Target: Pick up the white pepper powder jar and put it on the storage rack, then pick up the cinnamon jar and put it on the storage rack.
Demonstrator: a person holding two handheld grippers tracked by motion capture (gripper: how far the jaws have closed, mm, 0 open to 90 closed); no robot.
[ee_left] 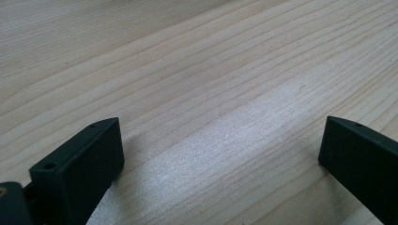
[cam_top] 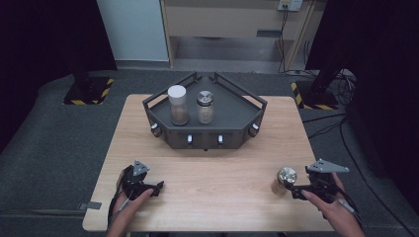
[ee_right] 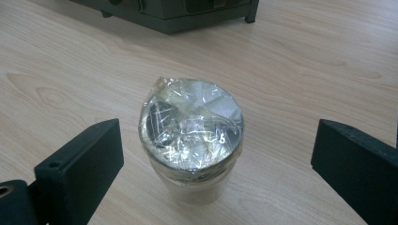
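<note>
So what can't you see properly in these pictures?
- Silver-capped shaker jar by the right gripper: plastic wrap blurs its lid in the right gripper view.
- Two jars' contents on the dark angular tray: too small in the high view.
- Left gripper: its jaws are cut by the frame edge.

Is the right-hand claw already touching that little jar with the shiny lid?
Apart. In the right gripper view the jar stands between the right gripper's open jaws, with bare table showing on both sides.

The pale wooden bench (cam_top: 207, 173) carries a dark angular rack (cam_top: 225, 131) at its far middle and a foil-topped jar (cam_top: 284, 180) standing upright near its front right, with bare wood between the two.
</note>
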